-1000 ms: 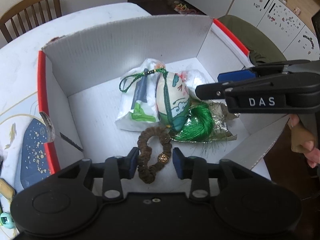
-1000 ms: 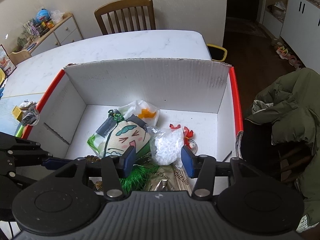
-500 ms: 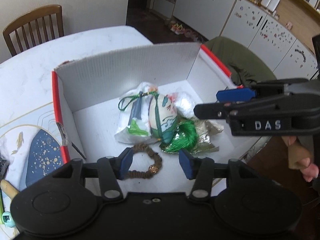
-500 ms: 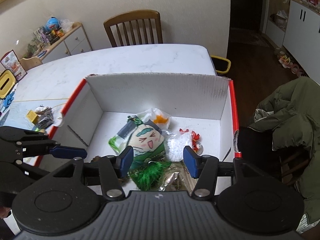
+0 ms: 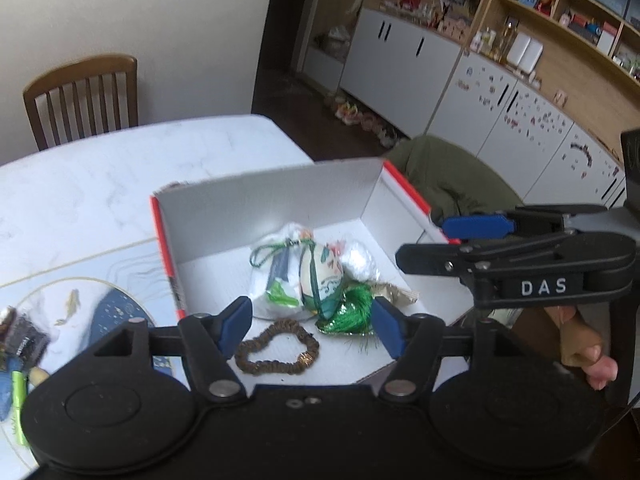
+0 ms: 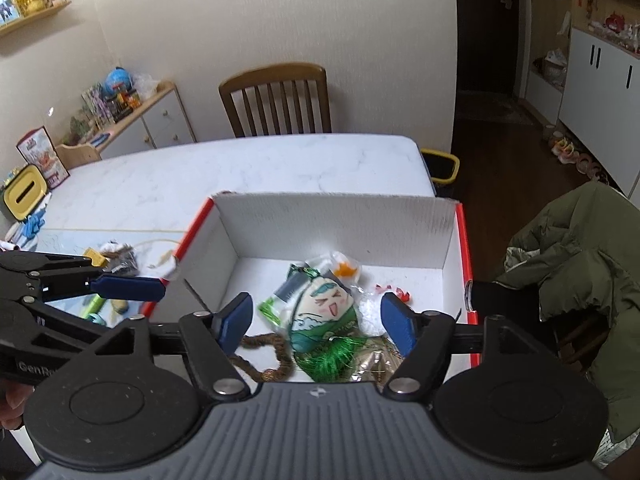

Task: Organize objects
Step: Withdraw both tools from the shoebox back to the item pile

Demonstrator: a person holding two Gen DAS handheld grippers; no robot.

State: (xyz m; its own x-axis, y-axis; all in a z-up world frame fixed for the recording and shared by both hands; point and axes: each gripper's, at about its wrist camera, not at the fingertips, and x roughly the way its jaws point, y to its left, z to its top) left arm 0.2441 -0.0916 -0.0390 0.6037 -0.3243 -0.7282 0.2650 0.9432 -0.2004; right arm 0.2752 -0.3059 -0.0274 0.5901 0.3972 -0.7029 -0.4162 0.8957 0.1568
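Left gripper [image 5: 312,330] and right gripper [image 6: 316,322] both hang above the white cardboard box [image 6: 332,216], fingers spread wide, holding nothing. The brown bead bracelet [image 5: 276,347] lies whole on the box floor in the left view; the right view cuts it behind a finger. The tasselled sachet [image 6: 324,316] lies beside it, over half-hidden bags. Only the right view shows clutter [image 6: 116,260] outside the box.

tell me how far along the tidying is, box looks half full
Done: the brown bead bracelet, the green-tasselled cartoon pouch and some small plastic packets lie on the floor of the white box. In hand: nothing; the left gripper and right gripper are both open and empty above the box. Left: a few small items on the table beside the box, outside it.
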